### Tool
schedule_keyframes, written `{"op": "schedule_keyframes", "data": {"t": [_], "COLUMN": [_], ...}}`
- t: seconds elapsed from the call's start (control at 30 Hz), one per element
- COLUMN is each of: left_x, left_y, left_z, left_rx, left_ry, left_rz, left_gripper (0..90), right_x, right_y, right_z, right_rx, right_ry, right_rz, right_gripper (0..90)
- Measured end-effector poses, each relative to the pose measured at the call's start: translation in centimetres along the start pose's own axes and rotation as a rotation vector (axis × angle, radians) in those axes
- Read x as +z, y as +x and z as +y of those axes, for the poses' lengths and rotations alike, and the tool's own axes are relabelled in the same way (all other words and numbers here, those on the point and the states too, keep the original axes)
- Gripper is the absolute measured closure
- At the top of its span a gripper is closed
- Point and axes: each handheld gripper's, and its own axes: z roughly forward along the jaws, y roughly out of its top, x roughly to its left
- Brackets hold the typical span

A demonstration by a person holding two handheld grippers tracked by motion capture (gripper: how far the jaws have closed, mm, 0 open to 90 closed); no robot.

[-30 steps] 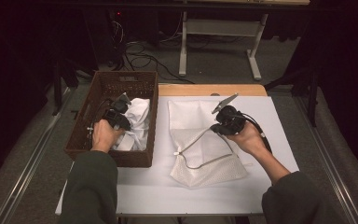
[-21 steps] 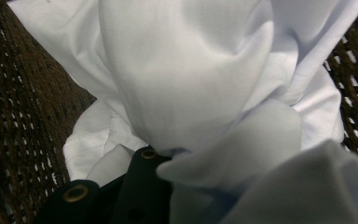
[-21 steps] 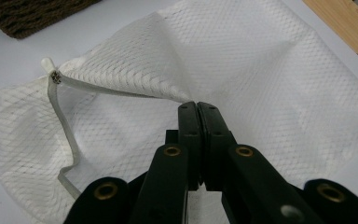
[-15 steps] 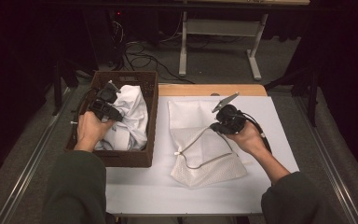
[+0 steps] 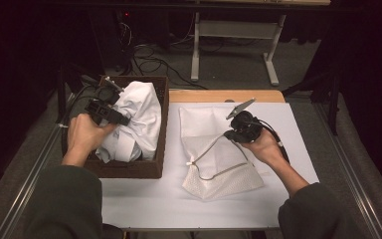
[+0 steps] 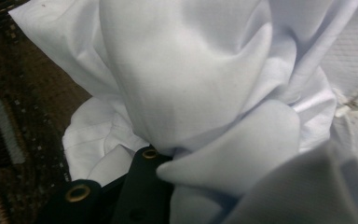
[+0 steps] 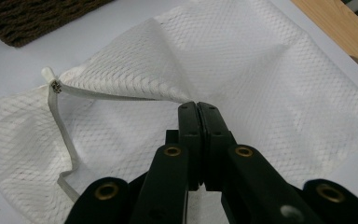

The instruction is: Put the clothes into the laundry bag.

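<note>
Fingers [image 7: 186,140] of the right gripper [image 5: 242,127] pinch the mesh bag [image 5: 219,149], long axis front-to-back on the tabletop [image 5: 144,199]; left gripper [image 5: 104,107] fingers clamp white cloth [image 5: 139,114]

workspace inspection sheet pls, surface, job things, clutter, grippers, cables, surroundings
surface: white-covered table, wooden strip along its far edge.
job's things: white cloth bunched up and partly lifted out of the brown woven basket at the table's left; white mesh bag lying flat at centre, its rim lifted at one point.
clutter: nothing seen.
grippers: left gripper clamped on the cloth; right gripper with jaws shut on the mesh bag's rim.
cables: one trails from each gripper; more lie coiled on the floor beyond the table.
surroundings: dark room, a light metal frame standing behind the table.
</note>
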Motion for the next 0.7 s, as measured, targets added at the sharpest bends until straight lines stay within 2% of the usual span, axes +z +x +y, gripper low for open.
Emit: {"op": "schedule_keyframes", "data": {"t": [0.27, 0.4, 0.5, 0.63, 0.7], "left_x": [-0.8, -0.8, -0.9, -0.8, -0.7], "left_y": [-3.8, -5.2, -6.2, -7.5, -8.1], "left_z": [-0.3, -0.3, -0.2, 0.1, 0.4], "left_rx": [0.107, 0.144, 0.176, 0.215, 0.228], "left_ry": [-0.032, -0.030, -0.023, -0.023, -0.023], "left_rz": [-0.095, -0.129, -0.140, -0.110, -0.120], "left_gripper": [74.5, 74.5, 74.5, 74.6, 74.6], "right_x": [0.2, 0.2, 0.3, 0.4, 0.2], "right_y": [-0.3, -0.7, -1.0, -1.3, -1.4], "right_z": [0.1, 0.2, 0.2, 0.5, 0.7], "right_rx": [0.028, 0.038, 0.060, 0.075, 0.078], "right_ry": [-0.003, -0.016, -0.017, -0.012, -0.022], "right_rz": [-0.006, -0.018, -0.029, -0.046, -0.048], "right_gripper": [90.0, 90.0, 90.0, 90.0, 90.0]}}
